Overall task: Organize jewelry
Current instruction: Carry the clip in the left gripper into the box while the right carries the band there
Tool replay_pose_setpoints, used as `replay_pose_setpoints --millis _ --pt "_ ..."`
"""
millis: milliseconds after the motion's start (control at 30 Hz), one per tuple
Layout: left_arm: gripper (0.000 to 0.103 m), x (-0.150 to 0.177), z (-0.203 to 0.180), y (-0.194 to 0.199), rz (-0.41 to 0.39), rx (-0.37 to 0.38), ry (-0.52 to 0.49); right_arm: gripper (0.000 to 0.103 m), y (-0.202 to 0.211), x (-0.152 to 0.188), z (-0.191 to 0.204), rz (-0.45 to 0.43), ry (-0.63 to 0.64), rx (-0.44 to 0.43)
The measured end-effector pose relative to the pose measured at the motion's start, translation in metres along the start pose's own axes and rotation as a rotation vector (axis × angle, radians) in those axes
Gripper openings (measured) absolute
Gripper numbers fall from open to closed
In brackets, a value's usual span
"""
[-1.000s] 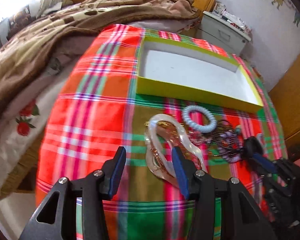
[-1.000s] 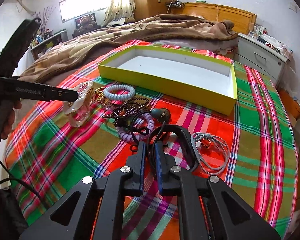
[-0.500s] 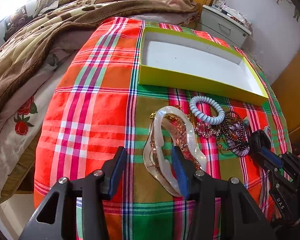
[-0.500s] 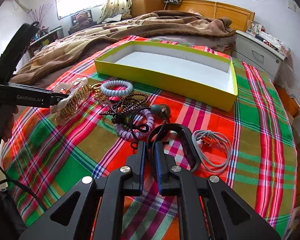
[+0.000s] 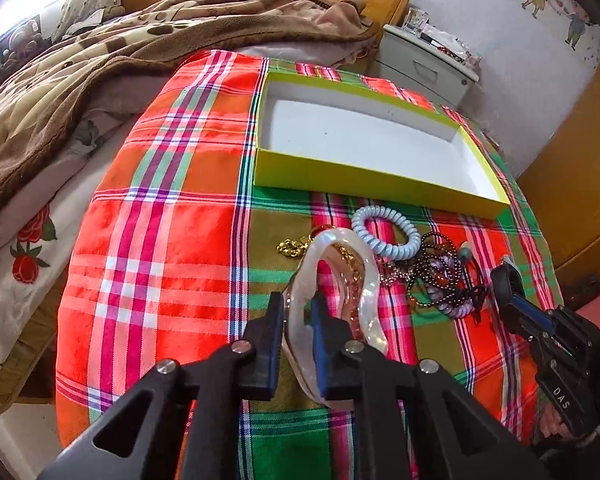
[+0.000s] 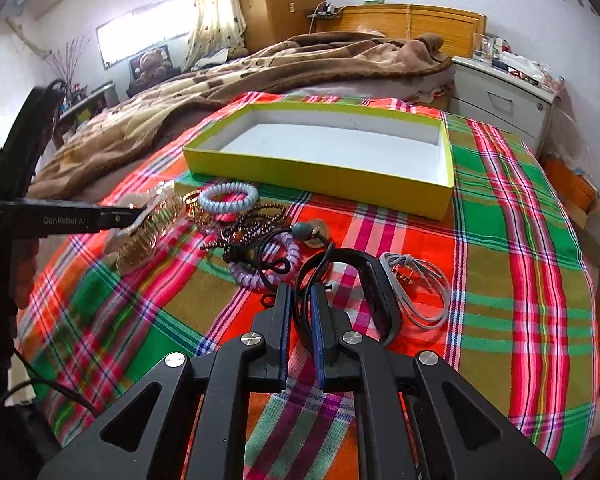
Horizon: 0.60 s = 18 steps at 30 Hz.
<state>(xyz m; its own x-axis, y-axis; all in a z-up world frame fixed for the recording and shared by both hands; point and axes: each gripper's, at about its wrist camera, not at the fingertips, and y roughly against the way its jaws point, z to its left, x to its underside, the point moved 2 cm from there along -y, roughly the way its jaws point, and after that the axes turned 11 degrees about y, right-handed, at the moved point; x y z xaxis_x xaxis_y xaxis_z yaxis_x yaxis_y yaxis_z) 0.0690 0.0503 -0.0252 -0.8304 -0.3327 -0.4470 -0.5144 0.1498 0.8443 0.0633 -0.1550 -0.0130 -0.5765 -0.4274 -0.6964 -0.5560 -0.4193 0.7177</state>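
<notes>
My left gripper [image 5: 296,304] is shut on the near arm of a pearly translucent hair claw [image 5: 364,276], which looks tilted up off the plaid cloth. My right gripper [image 6: 300,300] is shut on the strap of a black wristband [image 6: 380,292]. Between them lie a pale blue spiral hair tie [image 5: 386,232], a gold chain [image 5: 290,247], dark bead strings [image 5: 440,276], a lilac spiral tie [image 6: 256,276] and a grey cord bracelet [image 6: 424,292]. An empty yellow-green box [image 5: 360,182] with a white floor stands beyond; it also shows in the right wrist view [image 6: 324,176].
The plaid cloth [image 5: 160,240] covers a bed end. A brown blanket [image 5: 80,80] is heaped at the left and back. A white nightstand [image 5: 424,64] stands behind the box. The right gripper's body [image 5: 548,340] shows at the right edge.
My left gripper has shut on the hair claw, which was lying between its open fingers before. My right gripper stays shut on the wristband, almost still.
</notes>
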Motion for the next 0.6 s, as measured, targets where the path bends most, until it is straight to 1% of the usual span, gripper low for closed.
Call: replay_pose_setpoints --millis 133,333,600 --pt "0.013 -0.002 0.0 0.003 -0.004 0.004 -0.007 0.01 0.008 -0.007 -0.003 -0.028 -0.021 0.004" --pt "0.013 -0.009 -0.002 0.013 -0.024 0.013 -0.02 0.01 0.018 -0.019 -0.006 -0.058 -0.014 0.036" --pt "0.013 -0.035 -0.007 0.027 -0.075 0.034 -0.035 0.01 0.023 -0.042 -0.018 -0.082 -0.017 0.087"
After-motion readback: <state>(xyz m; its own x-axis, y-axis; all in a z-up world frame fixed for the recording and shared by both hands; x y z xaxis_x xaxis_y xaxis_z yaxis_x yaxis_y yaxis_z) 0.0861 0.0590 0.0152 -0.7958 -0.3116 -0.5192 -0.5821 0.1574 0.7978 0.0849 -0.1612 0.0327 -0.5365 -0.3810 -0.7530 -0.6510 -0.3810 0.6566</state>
